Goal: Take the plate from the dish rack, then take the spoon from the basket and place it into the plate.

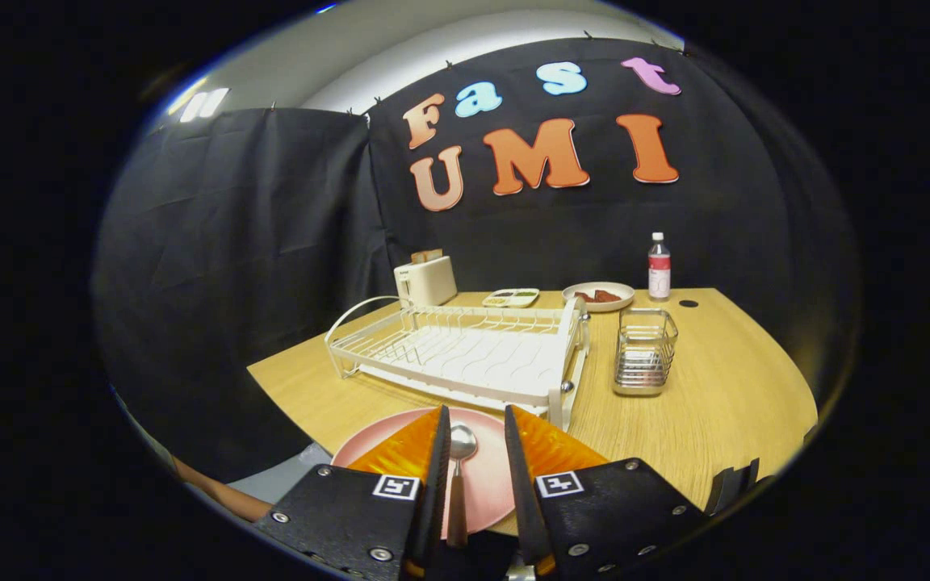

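A pink plate (488, 482) lies on the wooden table (727, 395) at its near edge, under my fingers. A spoon (462, 444) with a metal bowl and a brown handle rests on the plate, bowl pointing away from me. It lies between the fingers of my gripper (475, 410), nearer the left one. The gripper is open, and a gap shows between the spoon and the right finger. Just beyond the plate stands the white dish rack (465, 351), with no dishes in it. The wire basket (644, 351) stands to the right of the rack.
At the back of the table are a white toaster (425, 280), a small divided tray (511, 298), a plate with food (598, 295) and a bottle (659, 266). A person's arm (215, 488) shows low on the left, off the table.
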The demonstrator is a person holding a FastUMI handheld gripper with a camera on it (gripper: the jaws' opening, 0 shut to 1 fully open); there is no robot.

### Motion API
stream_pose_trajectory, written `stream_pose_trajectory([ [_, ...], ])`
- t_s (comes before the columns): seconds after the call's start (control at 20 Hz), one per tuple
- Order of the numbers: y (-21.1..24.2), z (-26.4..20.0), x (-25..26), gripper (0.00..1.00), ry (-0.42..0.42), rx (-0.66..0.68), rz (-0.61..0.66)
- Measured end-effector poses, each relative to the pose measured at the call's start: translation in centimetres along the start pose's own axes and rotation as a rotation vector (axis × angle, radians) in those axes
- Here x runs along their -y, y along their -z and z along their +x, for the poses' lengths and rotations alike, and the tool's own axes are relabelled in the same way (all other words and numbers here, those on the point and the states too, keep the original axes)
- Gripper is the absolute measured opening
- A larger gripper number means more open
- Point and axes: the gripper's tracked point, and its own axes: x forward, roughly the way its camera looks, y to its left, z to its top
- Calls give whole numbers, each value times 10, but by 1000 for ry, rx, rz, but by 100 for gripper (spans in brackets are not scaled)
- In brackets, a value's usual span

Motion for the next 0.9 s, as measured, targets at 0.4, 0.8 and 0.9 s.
stream_pose_trajectory([
  [0.4,-80,-6,12,78,159,221,-33],
  [0.8,-124,-21,18,91,285,373,-68],
  [0.9,-123,-18,20,92,297,373,-72],
])
